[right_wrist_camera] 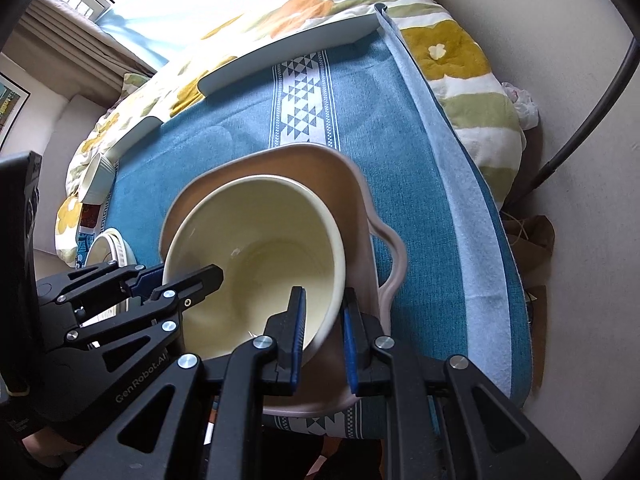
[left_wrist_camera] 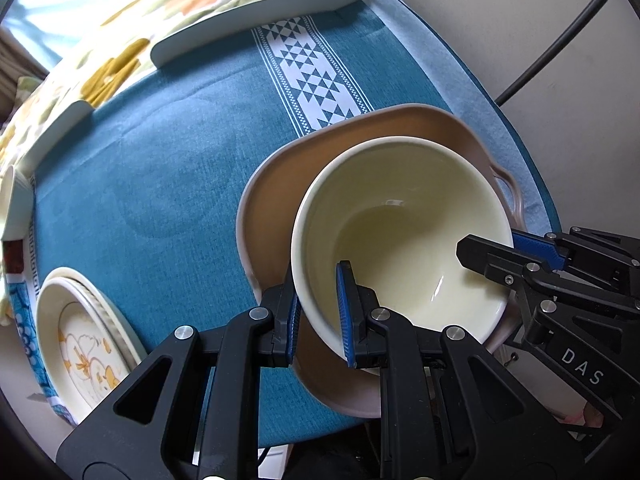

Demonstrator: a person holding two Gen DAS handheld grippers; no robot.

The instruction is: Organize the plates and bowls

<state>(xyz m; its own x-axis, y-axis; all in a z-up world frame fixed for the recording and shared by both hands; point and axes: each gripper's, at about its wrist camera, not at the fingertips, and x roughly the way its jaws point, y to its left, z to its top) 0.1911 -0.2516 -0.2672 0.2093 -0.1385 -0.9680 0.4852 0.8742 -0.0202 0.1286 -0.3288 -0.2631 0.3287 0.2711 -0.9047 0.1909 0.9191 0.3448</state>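
Two grippers clamp one cream bowl [left_wrist_camera: 400, 240] by opposite sides of its rim, each with one pad inside and one outside the wall. Left gripper [left_wrist_camera: 318, 312] pinches the rim nearest its own camera; right gripper [right_wrist_camera: 324, 336] pinches the rim on the far side, seen in the left view coming in from the right. Both are closed tight on the bowl wall, nothing else between the pads.

Bowl sits tilted over a pink handled dish [left_wrist_camera: 276, 184], well inside its outline; whether its base already touches the dish floor is hard to tell, probably just above or resting on one edge. Dish lies on the blue tablecloth [left_wrist_camera: 168, 128] close to the table's near edge, its loop handle on the right-gripper side.

Key relation: dish is directly under the bowl, so the coming move looks like straight down and level out, then let go. Neither hand is nearer; they share the load. Patterned plate stack [left_wrist_camera: 84, 344] lies well apart on the left-gripper side.
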